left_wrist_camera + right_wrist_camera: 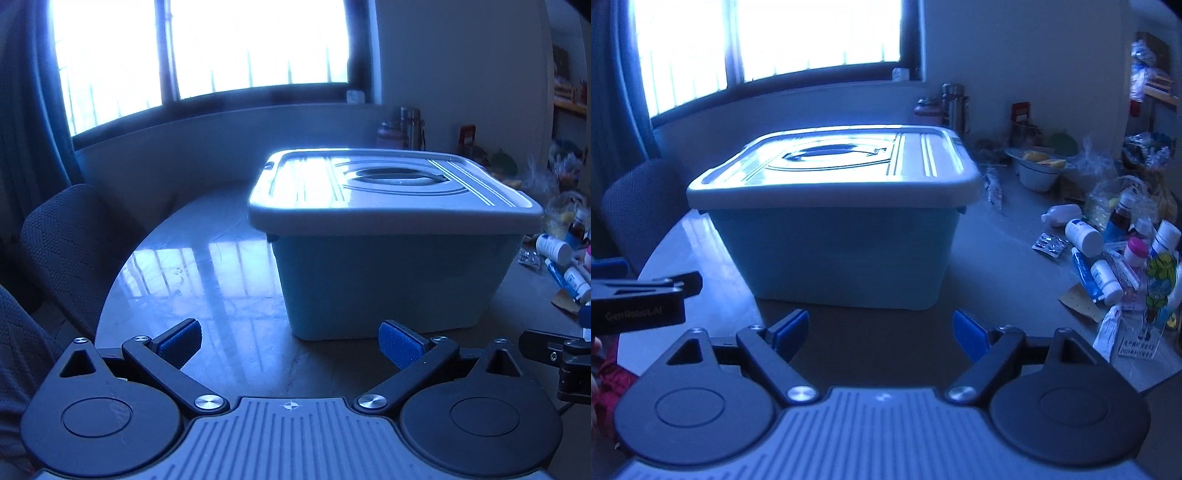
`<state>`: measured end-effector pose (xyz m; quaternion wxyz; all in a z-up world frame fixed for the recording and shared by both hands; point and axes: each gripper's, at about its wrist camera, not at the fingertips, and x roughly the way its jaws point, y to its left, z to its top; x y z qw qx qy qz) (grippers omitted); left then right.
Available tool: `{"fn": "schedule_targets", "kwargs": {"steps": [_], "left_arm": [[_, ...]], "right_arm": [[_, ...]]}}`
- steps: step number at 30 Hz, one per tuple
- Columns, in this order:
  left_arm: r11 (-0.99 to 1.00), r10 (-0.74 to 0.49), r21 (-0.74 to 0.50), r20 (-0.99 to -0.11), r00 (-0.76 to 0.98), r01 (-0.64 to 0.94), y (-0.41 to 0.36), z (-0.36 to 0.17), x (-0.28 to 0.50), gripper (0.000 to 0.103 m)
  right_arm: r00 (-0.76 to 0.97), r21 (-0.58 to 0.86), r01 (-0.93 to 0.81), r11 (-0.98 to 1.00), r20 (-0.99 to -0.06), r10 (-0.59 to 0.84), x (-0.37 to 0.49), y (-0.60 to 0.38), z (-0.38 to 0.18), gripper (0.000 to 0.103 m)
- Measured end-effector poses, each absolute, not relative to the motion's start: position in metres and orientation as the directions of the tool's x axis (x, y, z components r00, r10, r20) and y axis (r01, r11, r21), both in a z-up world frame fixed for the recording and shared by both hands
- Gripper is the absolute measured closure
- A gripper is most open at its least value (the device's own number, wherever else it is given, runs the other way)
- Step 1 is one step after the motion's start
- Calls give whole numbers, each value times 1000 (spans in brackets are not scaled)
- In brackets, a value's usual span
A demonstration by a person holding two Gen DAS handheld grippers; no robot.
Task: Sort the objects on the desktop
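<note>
A blue storage box [388, 284] with its grey lid [391, 188] on sits mid-frame on the table [207, 273] in both wrist views. The left gripper [290, 345] and right gripper [881, 332] hover low in frame before it — both spread wide, holding nothing. At the right edge of the right wrist view lie the loose items — a white bottle [1084, 237], a blister pack [1051, 244], a tube [1086, 275].

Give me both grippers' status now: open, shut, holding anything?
Left gripper: jaws open, holding nothing, short of the lidded storage box.
Right gripper: jaws open, holding nothing, also facing the box.
</note>
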<state>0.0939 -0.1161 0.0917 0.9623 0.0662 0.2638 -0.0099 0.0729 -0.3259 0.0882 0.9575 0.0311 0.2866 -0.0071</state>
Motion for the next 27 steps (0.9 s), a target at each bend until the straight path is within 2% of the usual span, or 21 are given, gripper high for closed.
{"fn": "schedule_targets", "kwargs": {"steps": [6,12,18,27], "left_arm": [[994,34,111,-502,864,25,-115,54,81,0],[995,21,95,-511,860,32,-113,40,79,0],[996,9,83,-516,856,40,-113,29,78,0],[997,-7,67,-523,852,49,-111,19,81,0]], "right_arm": [[858,46,70,996,-512,-37,62,-316,59,17],[874,58,65,996,-485,-29,58,-304,37,14],[857,67,66,996,-515,-22,56,-299,27,13],[858,89,98,991,-512,-39,53,-299,26,12]]}}
